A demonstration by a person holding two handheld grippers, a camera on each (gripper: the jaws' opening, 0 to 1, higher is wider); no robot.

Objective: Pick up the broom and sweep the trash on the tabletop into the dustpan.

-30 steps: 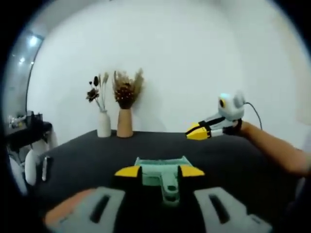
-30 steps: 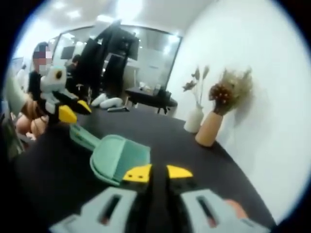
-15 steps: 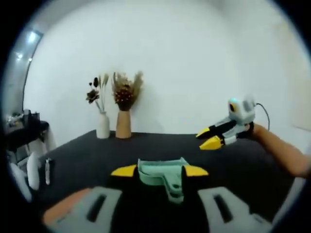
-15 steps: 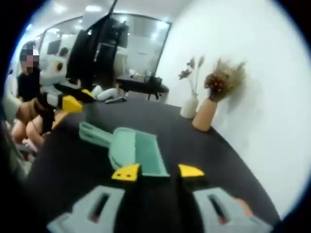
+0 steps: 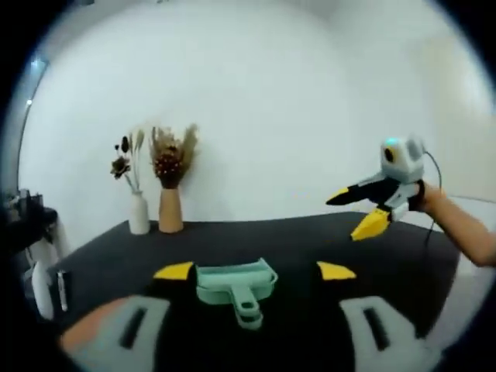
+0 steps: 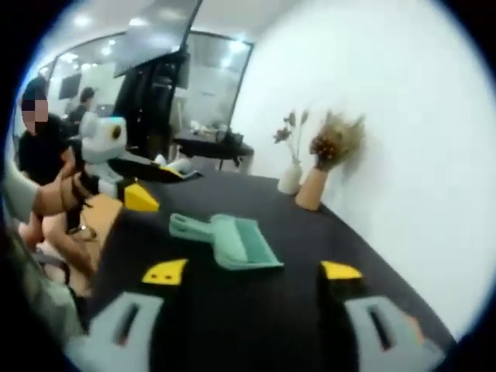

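Dustpan [image 5: 234, 282] lies flat mid-table [image 5: 403, 260], untouched. Left gripper [image 5: 254, 270] and right gripper [image 6: 253, 270] both hover above it, jaws spread wide, empty.

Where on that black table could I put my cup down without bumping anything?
Most of the dark table is bare: the stretch between the green dustpan and the two vases, white and tan, by the wall, and the near side in front of the dustpan. It is busier around the dustpan, where both open grippers hover.
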